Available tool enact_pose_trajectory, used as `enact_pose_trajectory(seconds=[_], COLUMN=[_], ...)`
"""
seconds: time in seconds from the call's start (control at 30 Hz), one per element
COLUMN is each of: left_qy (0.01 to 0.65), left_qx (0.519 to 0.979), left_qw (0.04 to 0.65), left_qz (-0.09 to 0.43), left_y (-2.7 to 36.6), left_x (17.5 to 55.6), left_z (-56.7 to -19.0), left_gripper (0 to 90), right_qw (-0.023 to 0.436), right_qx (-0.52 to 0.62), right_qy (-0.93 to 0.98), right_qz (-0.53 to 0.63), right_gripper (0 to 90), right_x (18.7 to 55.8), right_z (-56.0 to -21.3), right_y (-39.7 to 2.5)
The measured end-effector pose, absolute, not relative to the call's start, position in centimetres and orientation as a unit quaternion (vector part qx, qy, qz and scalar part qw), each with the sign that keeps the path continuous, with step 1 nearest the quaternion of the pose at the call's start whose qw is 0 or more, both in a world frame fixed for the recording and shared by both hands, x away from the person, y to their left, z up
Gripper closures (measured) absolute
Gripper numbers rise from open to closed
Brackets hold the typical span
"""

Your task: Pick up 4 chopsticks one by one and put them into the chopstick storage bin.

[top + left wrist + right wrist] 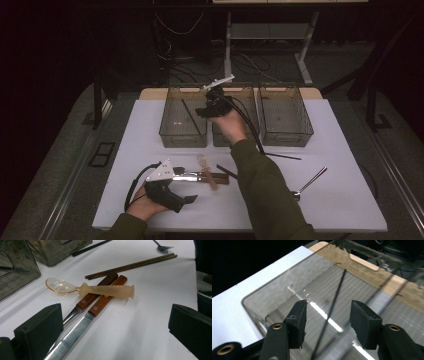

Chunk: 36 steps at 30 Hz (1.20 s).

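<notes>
Two grippers, both empty: the left gripper (115,327) rests low on the white table (350,200), jaws spread wide, with two wooden-handled knives (97,305) and a clear spoon (92,288) just ahead. The right gripper (328,322) hovers part-open over the left bin (182,117), seemingly directly above a black chopstick (332,307) lying inside.

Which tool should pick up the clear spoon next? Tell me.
Left. The left tool hovers open before the clear spoon lying across the knives; the right tool is over the left bin.
</notes>
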<state>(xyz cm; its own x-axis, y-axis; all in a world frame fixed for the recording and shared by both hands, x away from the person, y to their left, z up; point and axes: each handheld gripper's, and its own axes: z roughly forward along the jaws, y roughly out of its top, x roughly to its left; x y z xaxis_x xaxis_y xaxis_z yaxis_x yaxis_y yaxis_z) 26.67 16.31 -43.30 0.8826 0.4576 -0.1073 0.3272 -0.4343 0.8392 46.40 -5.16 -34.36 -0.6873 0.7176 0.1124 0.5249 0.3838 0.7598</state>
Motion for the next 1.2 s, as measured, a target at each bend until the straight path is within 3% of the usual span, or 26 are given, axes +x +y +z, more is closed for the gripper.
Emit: enact_pose_trajectory(seconds=[0.33, 0.67, 0.9, 1.2], left_qy=[0.236, 0.240, 0.238, 0.238], left_qx=[0.843, 0.842, 0.843, 0.843], left_qw=[0.478, 0.478, 0.478, 0.478], left_qz=[0.068, 0.067, 0.068, 0.068], left_y=[16.3, 16.4, 16.4, 16.5], left_x=[26.7, 26.8, 26.9, 26.9], left_z=[-43.4, -43.5, -43.5, -43.5], left_gripper=[0.0, 0.0, 0.0, 0.0], right_qw=[0.123, 0.138, 0.129, 0.113], right_qx=[0.359, 0.331, 0.318, 0.306], right_qy=[0.822, 0.832, 0.838, 0.843], right_qz=[0.425, 0.424, 0.425, 0.428], right_gripper=[39.4, 38.2, 44.2, 58.1], right_x=[43.8, 41.0, 39.2, 37.1], right_z=[-32.2, -31.2, -31.8, -33.6], right_y=[-9.7, -13.7, -17.0, -20.9])
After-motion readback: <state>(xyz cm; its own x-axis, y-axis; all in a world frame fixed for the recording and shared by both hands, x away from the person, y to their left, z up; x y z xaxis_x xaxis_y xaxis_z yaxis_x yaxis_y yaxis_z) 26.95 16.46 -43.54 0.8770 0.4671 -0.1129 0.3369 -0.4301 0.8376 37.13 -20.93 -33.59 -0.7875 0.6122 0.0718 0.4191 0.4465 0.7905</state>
